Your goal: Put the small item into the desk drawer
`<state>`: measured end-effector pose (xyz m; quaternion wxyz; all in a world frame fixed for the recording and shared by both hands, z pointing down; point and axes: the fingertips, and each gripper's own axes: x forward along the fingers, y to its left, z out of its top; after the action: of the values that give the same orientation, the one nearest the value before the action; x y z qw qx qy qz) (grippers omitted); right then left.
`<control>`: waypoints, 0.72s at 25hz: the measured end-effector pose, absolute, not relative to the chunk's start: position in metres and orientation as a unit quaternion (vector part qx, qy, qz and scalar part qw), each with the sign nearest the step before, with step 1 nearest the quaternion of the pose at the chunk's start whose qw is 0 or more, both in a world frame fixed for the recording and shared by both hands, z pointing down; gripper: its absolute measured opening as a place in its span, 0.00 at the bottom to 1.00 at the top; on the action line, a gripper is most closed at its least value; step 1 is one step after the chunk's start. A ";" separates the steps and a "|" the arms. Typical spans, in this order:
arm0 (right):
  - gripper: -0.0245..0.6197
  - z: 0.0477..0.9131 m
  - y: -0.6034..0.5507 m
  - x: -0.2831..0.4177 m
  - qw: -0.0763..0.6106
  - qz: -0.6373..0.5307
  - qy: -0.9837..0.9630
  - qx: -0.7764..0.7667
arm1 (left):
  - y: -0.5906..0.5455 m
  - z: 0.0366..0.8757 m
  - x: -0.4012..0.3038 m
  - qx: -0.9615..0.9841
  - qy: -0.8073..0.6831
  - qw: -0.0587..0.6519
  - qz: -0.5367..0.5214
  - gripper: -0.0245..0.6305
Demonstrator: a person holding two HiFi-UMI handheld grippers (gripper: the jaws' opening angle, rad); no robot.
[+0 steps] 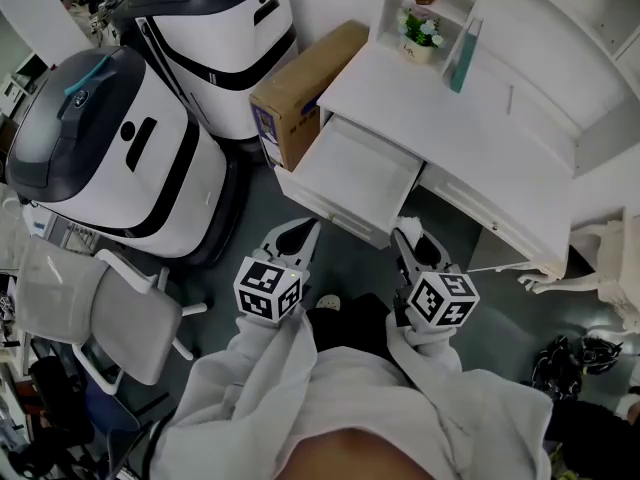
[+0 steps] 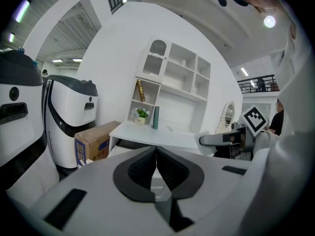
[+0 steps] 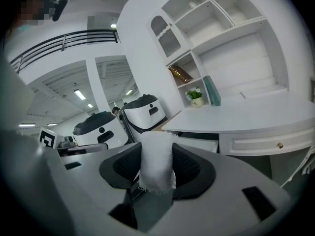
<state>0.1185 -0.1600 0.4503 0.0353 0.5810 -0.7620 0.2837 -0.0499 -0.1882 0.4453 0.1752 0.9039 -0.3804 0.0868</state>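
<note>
A small white fabric piece (image 3: 156, 162) with a frayed lower edge stands upright between the dark pads of my right gripper (image 3: 156, 173), which is shut on it. In the head view that gripper (image 1: 405, 236) hovers just in front of the open white desk drawer (image 1: 365, 171), whose inside looks bare. My left gripper (image 1: 300, 230) hangs beside it, near the drawer's front left corner. Its pads (image 2: 147, 165) meet with nothing between them, so it is shut. The drawer (image 3: 197, 142) juts out under the white desk top (image 1: 440, 118).
A brown cardboard box (image 1: 297, 90) leans against the desk's left side. Two large white and grey machines (image 1: 110, 148) stand to the left, with a grey office chair (image 1: 95, 313) below them. A potted plant (image 1: 418, 33) and a teal bottle (image 1: 463, 56) sit on the desk.
</note>
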 end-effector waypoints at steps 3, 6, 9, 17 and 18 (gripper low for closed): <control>0.34 0.459 -0.152 0.126 0.041 0.292 -0.754 0.587 | -0.180 0.454 -0.041 0.906 -0.369 0.184 0.094 0.06; 0.34 0.464 -0.152 0.137 0.046 0.297 -0.747 0.593 | -0.178 0.461 -0.036 0.906 -0.365 0.190 0.101 0.06; 0.34 0.469 -0.159 0.148 0.045 0.305 -0.742 0.595 | -0.184 0.466 -0.033 0.903 -0.368 0.195 0.109 0.06; 0.34 0.476 -0.206 0.161 0.061 0.323 -0.755 0.568 | -0.228 0.467 -0.014 0.891 -0.388 0.202 0.118 0.06; 0.34 0.478 -0.212 0.164 0.065 0.326 -0.756 0.564 | -0.234 0.468 -0.013 0.889 -0.392 0.204 0.118 0.06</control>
<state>0.1636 -0.2123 0.4782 0.0648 0.5639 -0.7561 0.3258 -0.0126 -0.2342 0.4677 0.2038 0.8893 -0.3921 0.1176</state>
